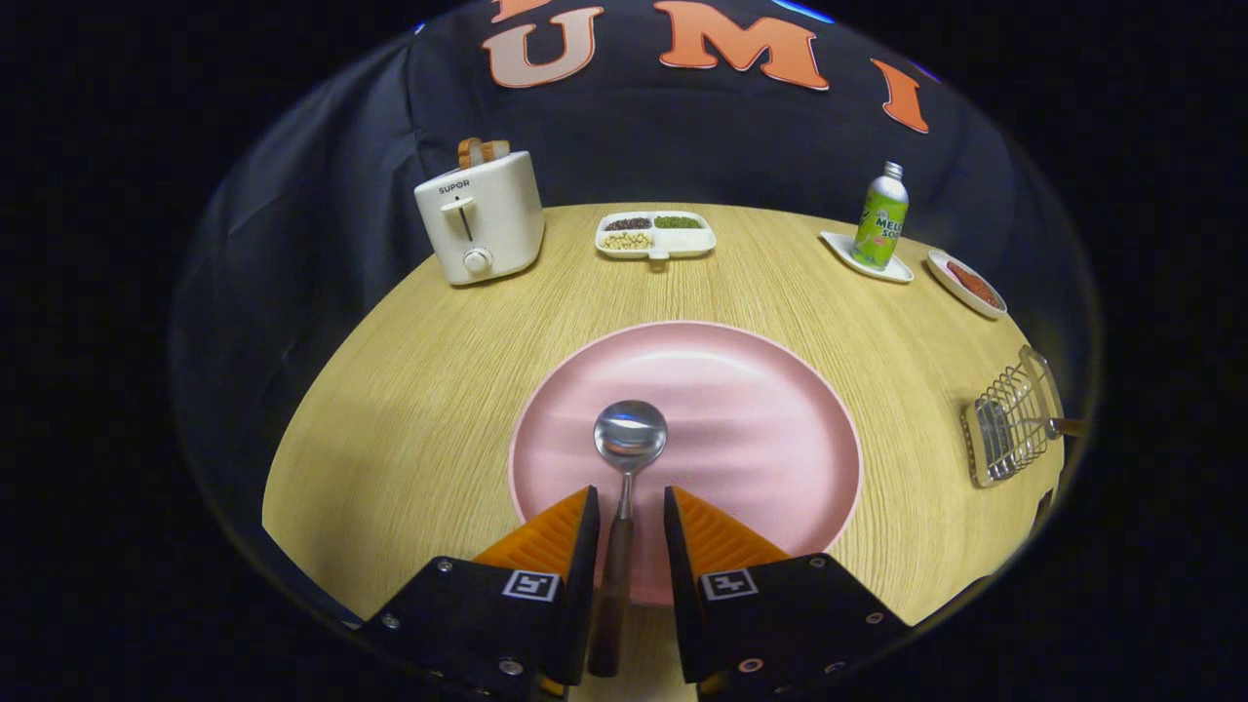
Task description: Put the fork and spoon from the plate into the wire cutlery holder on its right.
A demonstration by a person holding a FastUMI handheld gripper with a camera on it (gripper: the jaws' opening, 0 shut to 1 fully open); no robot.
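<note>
The camera rides on the tongs (629, 512), low and close over the counter (409, 390), looking forward along the two fingers toward the wall at 12 o'clock. A plate (751, 429) lies just ahead; a wire holder (1009, 419) sits at 3 o'clock.

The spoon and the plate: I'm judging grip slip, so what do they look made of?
The spoon, lying between the open claw fingers, has a bowl that looks like polished metal, mirroring light; its dark handle could be wood or plastic. The plate looks like matte pink plastic or glazed ceramic, with only a soft sheen.
</note>
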